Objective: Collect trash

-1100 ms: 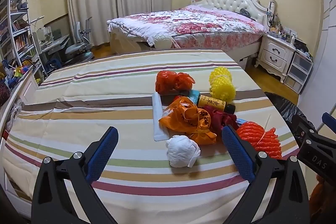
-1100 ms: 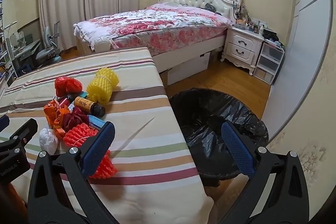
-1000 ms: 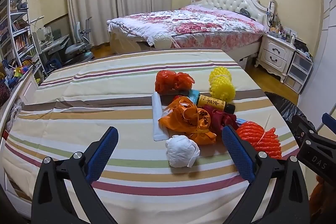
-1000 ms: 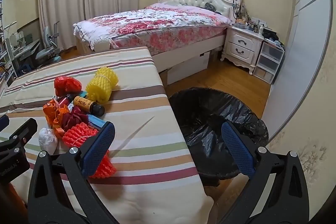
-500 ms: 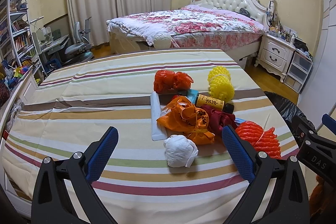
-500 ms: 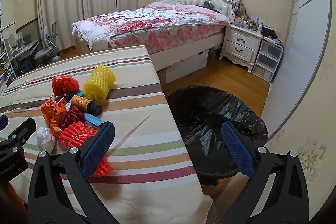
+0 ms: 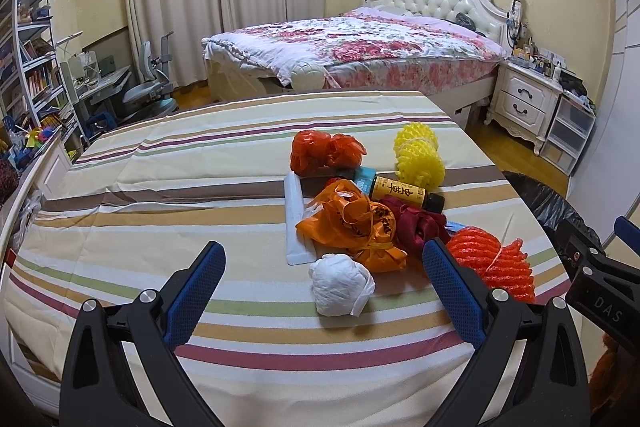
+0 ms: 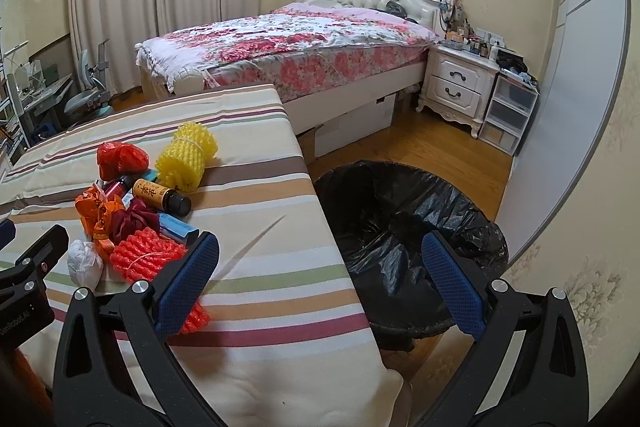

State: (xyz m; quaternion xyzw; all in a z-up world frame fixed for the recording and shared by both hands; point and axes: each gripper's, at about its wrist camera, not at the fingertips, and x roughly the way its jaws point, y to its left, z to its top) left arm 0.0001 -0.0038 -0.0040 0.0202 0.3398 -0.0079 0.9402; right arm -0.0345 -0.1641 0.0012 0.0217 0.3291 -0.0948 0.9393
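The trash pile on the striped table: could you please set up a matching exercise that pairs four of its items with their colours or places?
Items:
1. foam net roll beside the bottle
2. crumpled wad nearest the left gripper
3. bottle with the yellow label
4. bin liner in the trash bin

Descriptions:
A. white
B. lying on its side, dark cap pointing right
C. black, on the floor beside the table
D. yellow

Pairs: 1-D, 2-A, 3-B, 4-C

Heap of trash (image 7: 360, 219) on striped table (image 7: 160, 187), beside black-lined bin (image 8: 404, 227)
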